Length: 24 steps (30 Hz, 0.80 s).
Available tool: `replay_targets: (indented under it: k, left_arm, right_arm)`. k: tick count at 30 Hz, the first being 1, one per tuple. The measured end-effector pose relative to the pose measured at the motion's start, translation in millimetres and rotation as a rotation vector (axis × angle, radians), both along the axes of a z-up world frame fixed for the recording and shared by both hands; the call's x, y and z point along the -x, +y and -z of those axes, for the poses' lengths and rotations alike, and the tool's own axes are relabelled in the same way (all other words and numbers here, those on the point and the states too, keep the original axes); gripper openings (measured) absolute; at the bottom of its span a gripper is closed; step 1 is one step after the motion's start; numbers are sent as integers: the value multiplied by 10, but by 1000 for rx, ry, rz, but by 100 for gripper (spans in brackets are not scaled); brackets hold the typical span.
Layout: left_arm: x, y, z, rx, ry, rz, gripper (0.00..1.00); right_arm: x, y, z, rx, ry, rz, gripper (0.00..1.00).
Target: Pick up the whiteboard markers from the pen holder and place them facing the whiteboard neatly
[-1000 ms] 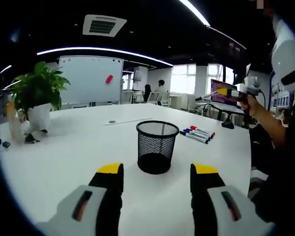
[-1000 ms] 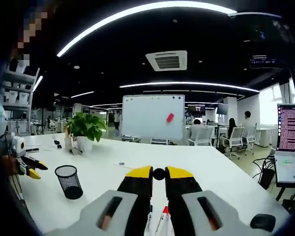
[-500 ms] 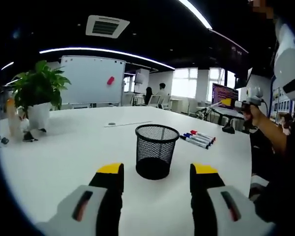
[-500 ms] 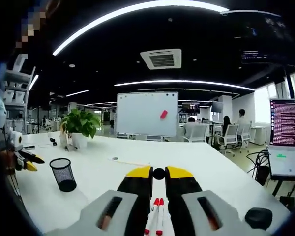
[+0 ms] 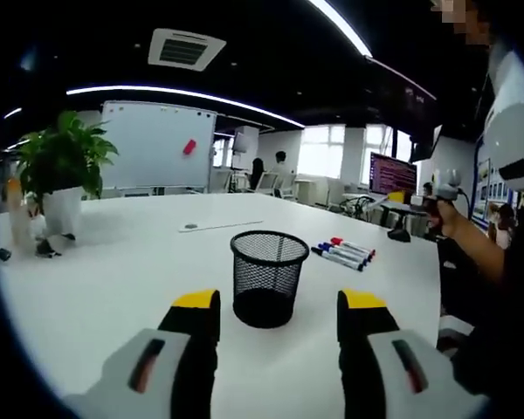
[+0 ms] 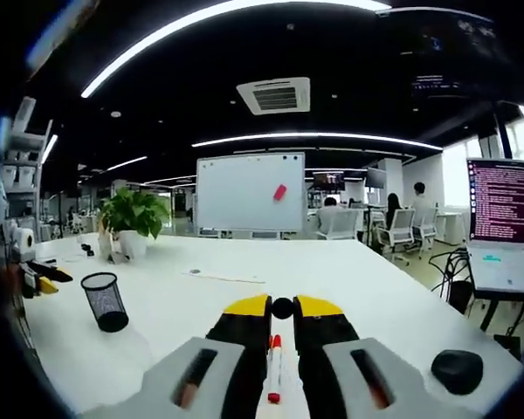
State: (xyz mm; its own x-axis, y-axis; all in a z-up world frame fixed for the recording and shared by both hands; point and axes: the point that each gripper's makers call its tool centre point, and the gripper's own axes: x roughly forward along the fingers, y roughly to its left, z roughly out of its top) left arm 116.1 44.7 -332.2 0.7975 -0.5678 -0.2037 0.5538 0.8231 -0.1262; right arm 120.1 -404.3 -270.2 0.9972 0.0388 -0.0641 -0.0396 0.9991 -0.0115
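Observation:
A black mesh pen holder (image 5: 268, 278) stands upright on the white table, just beyond my left gripper (image 5: 279, 312), whose jaws are open with nothing between them. Several whiteboard markers (image 5: 342, 253) with red and blue caps lie side by side to the holder's right. In the right gripper view, my right gripper (image 6: 282, 307) is shut and holds nothing. A red-capped marker (image 6: 275, 367) lies on the table below it, seen through the slit between the fingers. The pen holder (image 6: 105, 301) stands far left, with the left gripper (image 6: 44, 279) behind it. The whiteboard (image 6: 249, 192) stands beyond the table's far edge.
A potted plant (image 5: 61, 170) sits at the table's far left corner near the whiteboard (image 5: 153, 157). A person's hand (image 5: 444, 211) is at the right edge. A lit screen (image 6: 506, 223) and a black mouse (image 6: 457, 371) are to the right. People sit at desks behind.
Both cameras have shifted. The pen holder looks nearer in the left gripper view and farther off to the left in the right gripper view. Neither gripper's jaws have changed.

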Motion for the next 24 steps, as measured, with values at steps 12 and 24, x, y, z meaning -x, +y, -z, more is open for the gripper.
replay_targets:
  k: [12, 24]
  left_arm:
    - [34, 51, 25, -5, 8, -16, 55]
    - [72, 69, 52, -3, 12, -20, 55]
  right_arm:
    - [-43, -46, 198, -1, 40, 19, 13]
    - [-177, -141, 326, 5, 87, 24, 13]
